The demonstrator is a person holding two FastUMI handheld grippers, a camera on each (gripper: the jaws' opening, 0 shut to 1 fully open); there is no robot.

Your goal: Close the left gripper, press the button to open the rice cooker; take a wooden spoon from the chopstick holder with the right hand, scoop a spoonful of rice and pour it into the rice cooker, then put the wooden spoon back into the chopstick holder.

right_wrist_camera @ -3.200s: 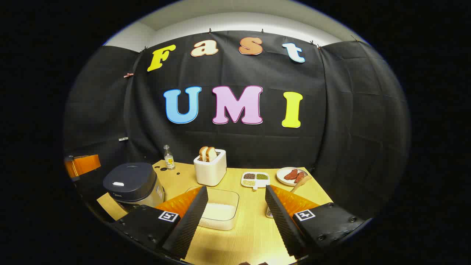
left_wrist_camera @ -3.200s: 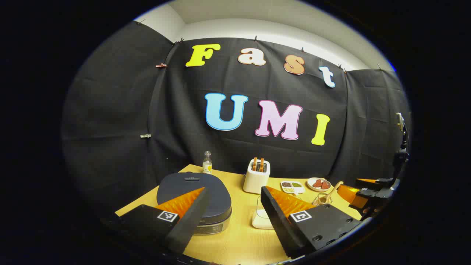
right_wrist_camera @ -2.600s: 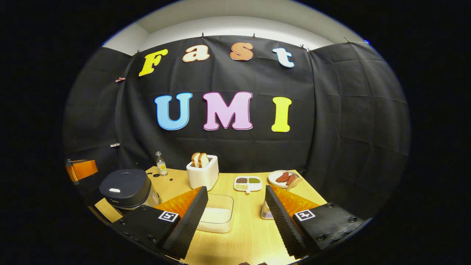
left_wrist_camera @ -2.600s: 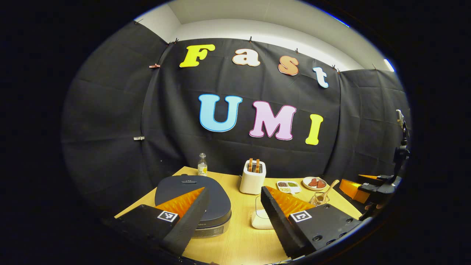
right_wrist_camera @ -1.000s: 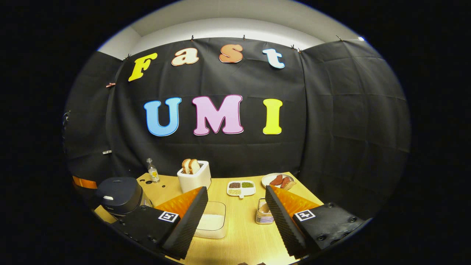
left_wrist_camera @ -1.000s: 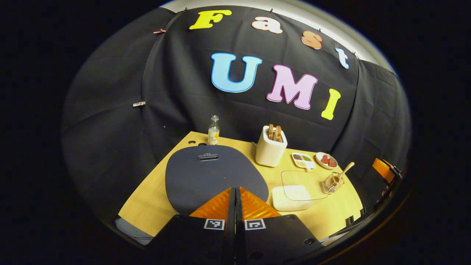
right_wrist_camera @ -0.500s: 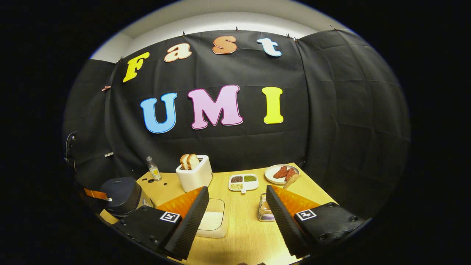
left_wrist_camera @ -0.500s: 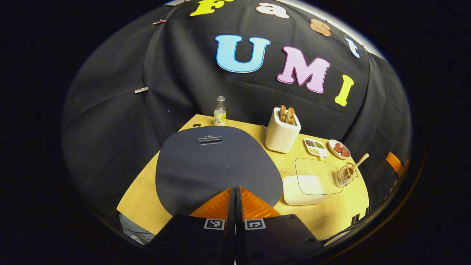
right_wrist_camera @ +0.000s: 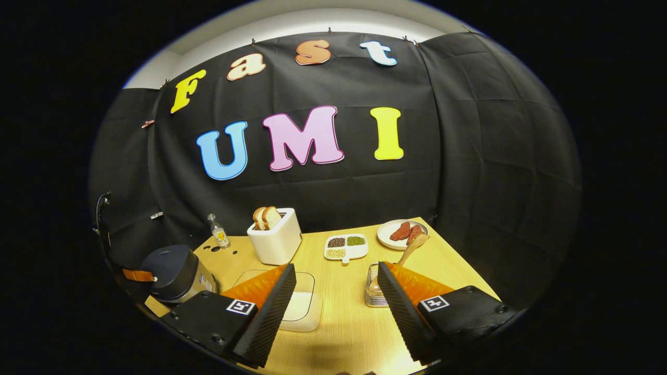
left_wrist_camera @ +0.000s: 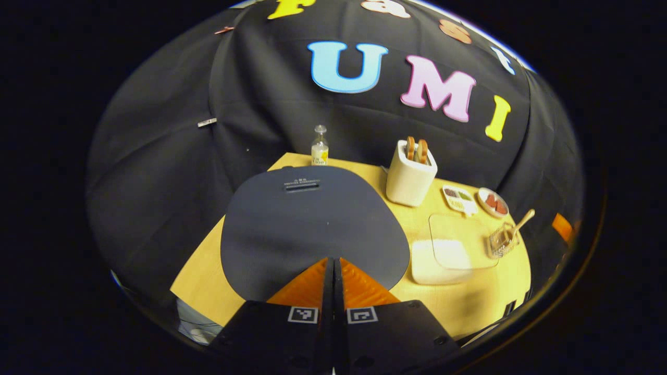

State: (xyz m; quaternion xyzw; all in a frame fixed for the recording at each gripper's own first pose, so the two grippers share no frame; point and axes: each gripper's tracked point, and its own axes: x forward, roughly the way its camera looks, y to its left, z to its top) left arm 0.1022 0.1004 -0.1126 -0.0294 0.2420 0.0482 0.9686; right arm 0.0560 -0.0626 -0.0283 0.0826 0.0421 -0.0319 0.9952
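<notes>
The rice cooker (left_wrist_camera: 312,224) has a dark lid, down, right below my left gripper (left_wrist_camera: 333,260), which is shut with its fingers pressed together over the lid's near edge. In the right gripper view the rice cooker (right_wrist_camera: 174,271) stands at the far left, with the left gripper (right_wrist_camera: 139,275) at its front. My right gripper (right_wrist_camera: 336,291) is open above the table. The wire chopstick holder (right_wrist_camera: 372,289) sits beside its right finger, with the wooden spoon (right_wrist_camera: 411,247) leaning out of it. The clear box of rice (right_wrist_camera: 302,307) lies just past its left finger.
A white toaster (right_wrist_camera: 275,239) with bread, a small bottle (right_wrist_camera: 219,234), a divided dish of grains (right_wrist_camera: 345,246) and a plate of meat (right_wrist_camera: 402,232) stand along the back of the wooden table (right_wrist_camera: 344,333). Black cloth walls close it in.
My left gripper shut its fingers, tilted down and came over the cooker lid's near edge. My right gripper drifted a little, bringing the chopstick holder closer to its right finger.
</notes>
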